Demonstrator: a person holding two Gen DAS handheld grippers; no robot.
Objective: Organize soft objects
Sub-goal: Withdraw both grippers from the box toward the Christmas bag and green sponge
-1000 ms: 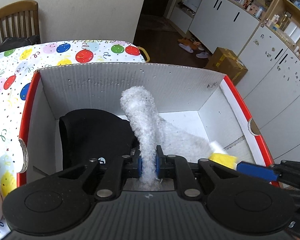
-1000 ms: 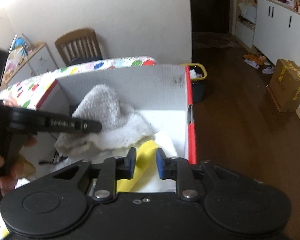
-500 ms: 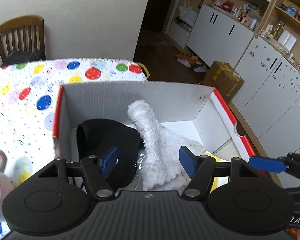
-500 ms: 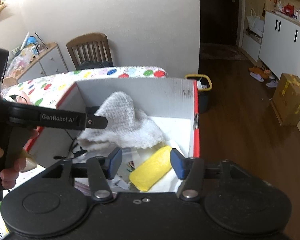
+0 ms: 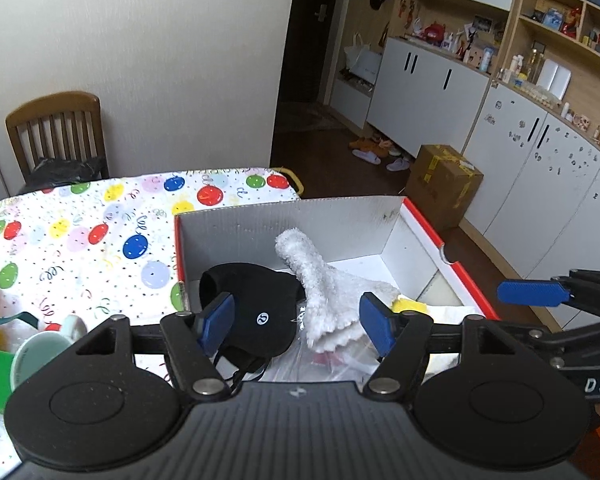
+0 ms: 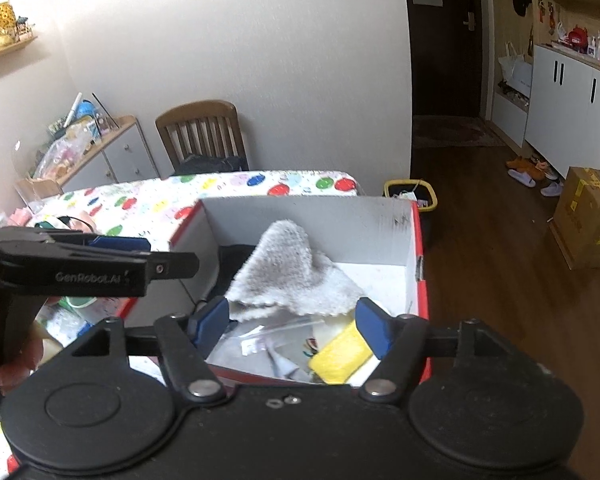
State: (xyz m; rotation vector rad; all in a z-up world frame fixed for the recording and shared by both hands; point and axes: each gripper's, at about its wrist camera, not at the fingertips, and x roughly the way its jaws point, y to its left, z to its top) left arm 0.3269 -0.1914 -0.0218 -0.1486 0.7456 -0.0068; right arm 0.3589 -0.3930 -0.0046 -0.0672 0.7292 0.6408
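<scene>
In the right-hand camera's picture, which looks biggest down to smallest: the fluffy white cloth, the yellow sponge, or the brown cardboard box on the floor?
1. Fluffy white cloth, clearly the largest.
2. Brown cardboard box, though it sits much farther away, so it may really be bigger.
3. Yellow sponge, the smallest, partly hidden behind the hand-held gripper.

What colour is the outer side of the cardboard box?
Red; the box shows it best in the right wrist view, inside it is white.

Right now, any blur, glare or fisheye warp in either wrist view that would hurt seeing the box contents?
Left wrist view: sharp on the white fluffy cloth and black cap; straight lines bow near the frame edges. Right wrist view: dimmer and softer, the cloth looks grey, the yellow sponge stays readable; the cardboard box wall shows no glare.
</scene>
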